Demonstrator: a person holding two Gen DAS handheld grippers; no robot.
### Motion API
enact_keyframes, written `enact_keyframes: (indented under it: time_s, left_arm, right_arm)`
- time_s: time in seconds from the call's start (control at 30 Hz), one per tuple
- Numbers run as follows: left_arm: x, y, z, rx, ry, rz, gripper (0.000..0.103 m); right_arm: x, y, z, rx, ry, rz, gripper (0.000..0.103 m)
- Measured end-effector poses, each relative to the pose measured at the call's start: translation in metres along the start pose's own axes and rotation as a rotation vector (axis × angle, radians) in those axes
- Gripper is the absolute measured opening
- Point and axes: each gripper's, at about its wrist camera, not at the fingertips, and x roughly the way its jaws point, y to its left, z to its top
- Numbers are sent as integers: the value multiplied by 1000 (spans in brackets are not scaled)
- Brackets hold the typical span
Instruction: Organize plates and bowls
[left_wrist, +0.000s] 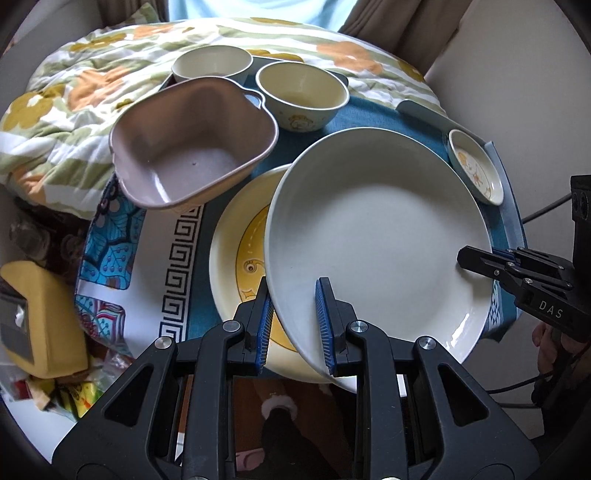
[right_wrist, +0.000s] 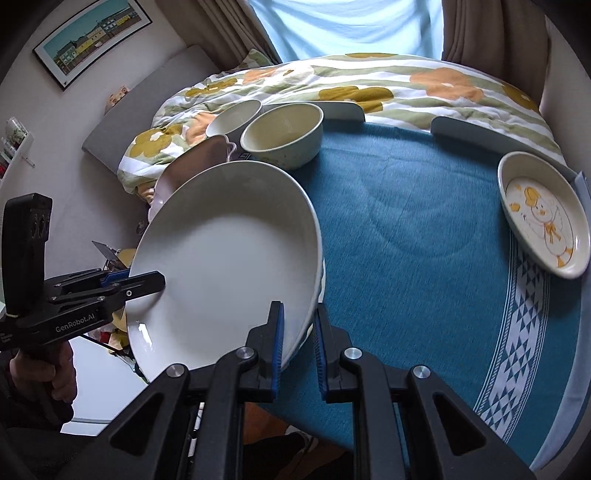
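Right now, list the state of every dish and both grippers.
White plate: lifted, tilted, gripped at two rim spots.
Yellow plate: flat on the table, partly under the white plate.
Pink bowl: upright, empty.
Two cream bowls: upright, empty.
Duck dish: flat on the cloth, empty.
Left gripper: shut on the white plate.
Right gripper: shut on the white plate.

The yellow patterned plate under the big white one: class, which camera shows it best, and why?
The left wrist view. There the yellow plate shows its rim and printed centre left of the white plate. In the right wrist view the white plate covers it almost wholly.
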Motion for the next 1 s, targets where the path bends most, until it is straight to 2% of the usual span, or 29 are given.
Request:
enact_keyframes:
  time_s: [0.43,0.73,1.0]
  left_arm:
    - [43,13,-2,-14,64,18,20]
    - [60,2,-1,-5,82,71,20]
    - [63,-15,-3,53,70,137,20]
  right_arm:
    - [29,1,-9,51,51,-48,14]
    - [35,3,-2,21,46,-79,14]
    - [37,0,-1,21,52,-94,14]
